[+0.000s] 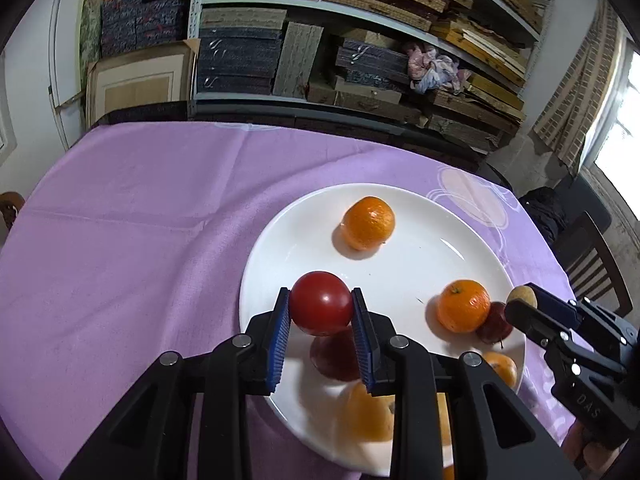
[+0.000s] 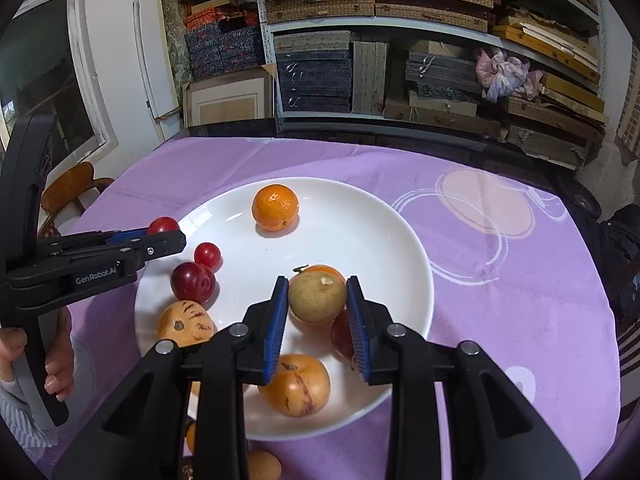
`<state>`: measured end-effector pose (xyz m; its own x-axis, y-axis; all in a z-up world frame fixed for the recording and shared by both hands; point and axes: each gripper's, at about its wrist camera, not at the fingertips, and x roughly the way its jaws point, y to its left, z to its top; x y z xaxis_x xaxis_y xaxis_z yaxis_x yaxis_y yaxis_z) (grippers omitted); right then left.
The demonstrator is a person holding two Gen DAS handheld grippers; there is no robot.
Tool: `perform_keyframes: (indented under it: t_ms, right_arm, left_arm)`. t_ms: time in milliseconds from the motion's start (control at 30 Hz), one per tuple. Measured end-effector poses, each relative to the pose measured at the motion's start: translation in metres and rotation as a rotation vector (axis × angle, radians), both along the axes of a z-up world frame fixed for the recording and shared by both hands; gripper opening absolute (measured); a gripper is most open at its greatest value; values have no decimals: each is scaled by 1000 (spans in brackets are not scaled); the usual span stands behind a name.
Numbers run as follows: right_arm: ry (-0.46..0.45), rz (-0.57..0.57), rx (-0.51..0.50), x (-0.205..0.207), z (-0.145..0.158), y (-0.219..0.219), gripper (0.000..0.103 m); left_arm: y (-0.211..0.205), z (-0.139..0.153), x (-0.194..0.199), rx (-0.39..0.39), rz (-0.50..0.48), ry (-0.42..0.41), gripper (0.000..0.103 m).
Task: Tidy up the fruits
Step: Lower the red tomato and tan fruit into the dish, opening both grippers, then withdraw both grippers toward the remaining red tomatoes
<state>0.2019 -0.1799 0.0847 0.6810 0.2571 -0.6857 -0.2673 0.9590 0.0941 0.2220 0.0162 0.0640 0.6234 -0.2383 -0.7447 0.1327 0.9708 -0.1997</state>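
Note:
My left gripper (image 1: pixel 321 307) is shut on a small red fruit (image 1: pixel 321 303), held above the near left part of the white plate (image 1: pixel 460 236); it also shows in the right wrist view (image 2: pixel 164 236). My right gripper (image 2: pixel 318 303) is shut on a tan round fruit (image 2: pixel 317 297) above the plate (image 2: pixel 384 232); it also shows at the plate's right edge in the left wrist view (image 1: pixel 520 304). On the plate lie an orange (image 2: pixel 275 207), another orange (image 1: pixel 463 305), dark red plums (image 2: pixel 193 282), and yellow-orange streaked fruits (image 2: pixel 294 385).
The plate sits on a round table with a purple cloth (image 1: pixel 132 216). A small brown fruit (image 2: pixel 262 465) lies on the cloth by the plate's near edge. Shelves of boxes (image 2: pixel 400 40) stand behind the table. Chairs stand at the left (image 2: pixel 72 188) and right (image 1: pixel 592 264).

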Motion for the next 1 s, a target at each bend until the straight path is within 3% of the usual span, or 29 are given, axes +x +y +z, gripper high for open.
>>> perform_keyframes:
  t_ms: [133, 200, 367, 433, 500, 567, 733, 1000]
  right_arm:
    - [29, 35, -31, 12, -9, 14, 33]
    - [-5, 18, -40, 7, -9, 11, 51]
    - [-46, 3, 9, -28, 3, -16, 55]
    - [-71, -1, 24, -52, 9, -27, 65]
    - [-103, -13, 40, -82, 10, -40, 84]
    - [-136, -36, 55, -113, 8, -52, 94]
    - [-201, -105, 128, -174, -13, -86, 98]
    - [-161, -177, 194, -174, -24, -116, 99]
  left_arm:
    - [2, -10, 5, -21, 6, 44, 34]
    - [7, -8, -1, -44, 14, 27, 65]
    - [26, 13, -26, -115, 32, -14, 67]
    - [34, 21, -45, -123, 32, -25, 69]
    - [35, 24, -70, -88, 24, -49, 72]
    - [32, 22, -98, -18, 7, -63, 73]
    - [13, -7, -149, 146, -39, -82, 73]
    - [-17, -29, -173, 240, -120, -161, 73]
